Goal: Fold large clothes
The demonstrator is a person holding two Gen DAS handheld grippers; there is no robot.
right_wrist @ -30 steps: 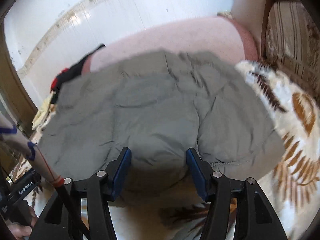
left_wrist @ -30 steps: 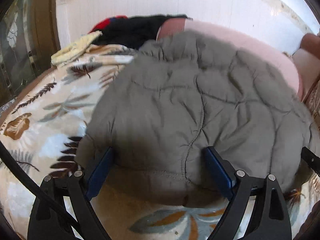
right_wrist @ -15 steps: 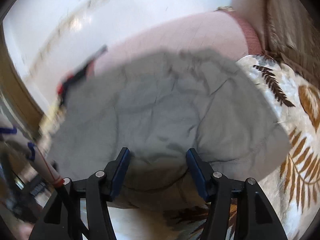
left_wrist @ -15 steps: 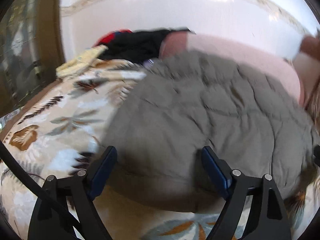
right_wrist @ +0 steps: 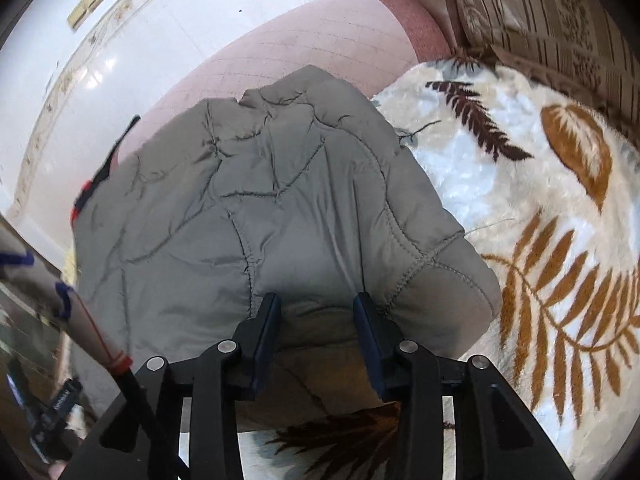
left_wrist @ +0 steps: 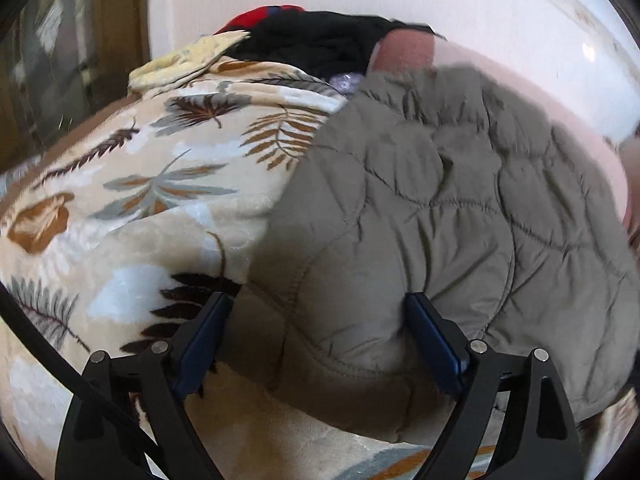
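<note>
A large grey-olive quilted jacket (left_wrist: 420,208) lies bunched on a leaf-patterned blanket (left_wrist: 132,200); it also shows in the right wrist view (right_wrist: 260,200). My left gripper (left_wrist: 320,320) has its jaws wide apart around the jacket's near edge, and the puffy fabric bulges between them. My right gripper (right_wrist: 316,316) has its jaws narrower, pressing a thick fold of the jacket's near edge between the pads. The underside of the jacket is hidden.
A black and red pile of clothes (left_wrist: 316,40) and a yellow cloth (left_wrist: 188,60) lie at the far side. A pink cushion (right_wrist: 304,40) sits behind the jacket. A striped sofa back (right_wrist: 560,28) stands at the right. White wall behind.
Both grippers have moved with the jacket's near edge. The right jaws have narrowed onto the fabric. The left gripper's view has swung so more blanket shows at the left.
</note>
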